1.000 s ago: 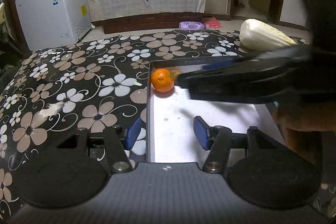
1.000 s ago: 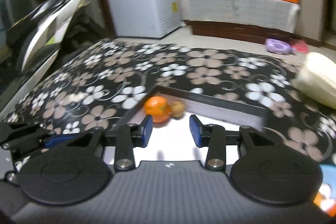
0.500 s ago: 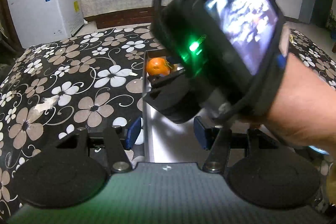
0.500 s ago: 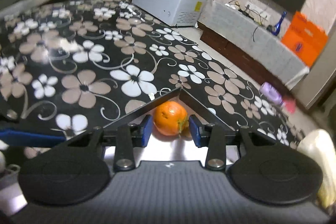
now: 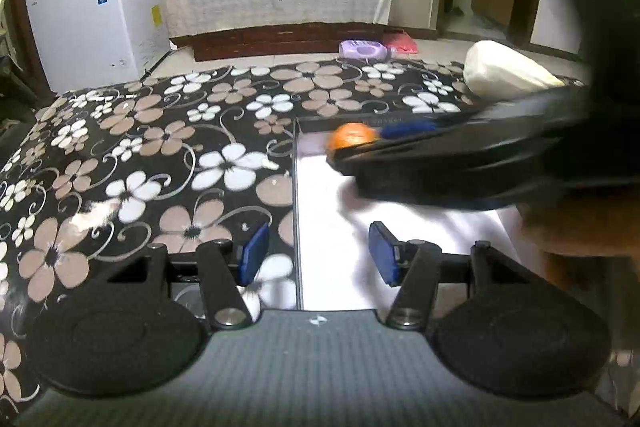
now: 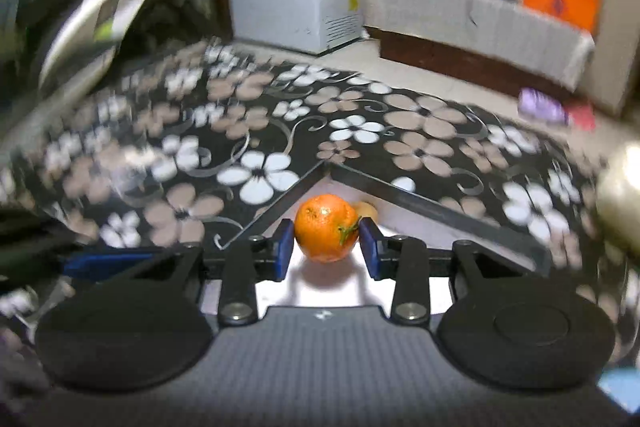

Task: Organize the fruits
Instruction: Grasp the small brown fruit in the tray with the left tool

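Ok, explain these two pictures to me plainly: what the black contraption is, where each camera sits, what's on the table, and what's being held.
There is no robot here. A person holds a hand-operated two-finger gripper in each hand, and each gripper carries a wide-angle camera looking forward along its blue-tipped fingers.

The left wrist view shows the left gripper, open and empty, over the edge of a tray with a white floor and dark rim. The tray lies on a table with a black flowered cloth. The blurred black shape crossing that view is the other tool.

The right wrist view shows the right gripper with an orange between its fingers, in the tray's far corner. The left pad touches it; a full squeeze is unclear. A small yellowish fruit sits behind it.
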Tool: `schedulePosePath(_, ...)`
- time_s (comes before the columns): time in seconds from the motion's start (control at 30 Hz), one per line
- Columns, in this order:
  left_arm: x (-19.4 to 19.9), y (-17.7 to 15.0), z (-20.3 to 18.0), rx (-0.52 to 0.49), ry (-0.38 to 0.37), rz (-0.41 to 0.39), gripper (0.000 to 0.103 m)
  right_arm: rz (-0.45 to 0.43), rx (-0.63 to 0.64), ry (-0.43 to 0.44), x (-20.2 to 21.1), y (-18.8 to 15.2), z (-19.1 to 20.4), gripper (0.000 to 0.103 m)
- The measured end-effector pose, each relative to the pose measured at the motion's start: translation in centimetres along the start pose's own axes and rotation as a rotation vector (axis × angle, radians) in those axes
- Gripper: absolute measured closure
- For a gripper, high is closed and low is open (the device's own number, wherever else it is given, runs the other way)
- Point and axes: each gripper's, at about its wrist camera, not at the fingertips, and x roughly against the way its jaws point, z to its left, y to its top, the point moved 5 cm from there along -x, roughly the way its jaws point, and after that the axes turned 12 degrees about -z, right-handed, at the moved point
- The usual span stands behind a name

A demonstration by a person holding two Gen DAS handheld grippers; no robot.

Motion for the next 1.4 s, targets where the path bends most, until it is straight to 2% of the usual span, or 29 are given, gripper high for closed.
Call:
schedulePosePath(0.1, -1.1, 0.9, -0.2, 0.01, 0.01, -0.011, 0.042, -0.033, -0.109, -0.018, 2.4, 0.4, -1.8, 0.064)
schedulePosePath(0.2, -2.6, 1.9, -0.7, 0.043, 0.005, -0.01, 0.042, -0.072, -0.163, -0.044, 4.4, 0.9, -3.6, 0.064)
schedulePosePath(0.33, -5.4, 3.0, -1.3, 0.024, 0.038, -0.005, 0.042, -0.102, -0.242, -0.03, 6.4, 1.0, -5.7, 0.064)
schedulePosePath(0.53, -9.4, 2.5, -1.1, 0.042, 0.066, 0.089, 0.042, -0.119, -0.278, -0.005, 8.5, 0.9, -7.2, 0.064)
schedulePosePath(0.63, -10.2, 2.9, -1.0, 0.052, 0.09, 0.085, 0.042, -0.133, -0.295, 0.002, 9.3, 1.0, -8.2, 0.064)
schedulePosePath(0.77, -11.9, 2.7, -0.8, 0.075, 0.123, 0.134, 0.046, -0.133, -0.295, 0.015, 9.8, 0.9, -8.5, 0.064)
schedulePosePath(0.87, -12.6, 3.0, -0.9, 0.076, 0.148, 0.13, 0.047, -0.127, -0.288, 0.024, 9.9, 0.7, -8.6, 0.064)
schedulePosePath(0.97, -13.0, 3.1, -0.4, 0.097, 0.156, 0.123, 0.053, -0.123, -0.274, 0.021, 10.1, 0.6, -8.6, 0.064)
schedulePosePath(1.07, -12.9, 3.1, 0.0, 0.104, 0.182, 0.117, 0.066, -0.117, -0.263, 0.008, 10.2, 0.3, -8.8, 0.064)
schedulePosePath(1.27, -11.9, 3.3, 0.7, 0.178, 0.149, 0.102, 0.07, -0.126, -0.269, -0.009, 11.0, 0.3, -9.2, 0.064)
schedulePosePath(1.4, -10.3, 3.7, 0.8, 0.19, 0.126, 0.089, 0.071, -0.129, -0.257, -0.017, 11.6, 0.2, -8.9, 0.064)
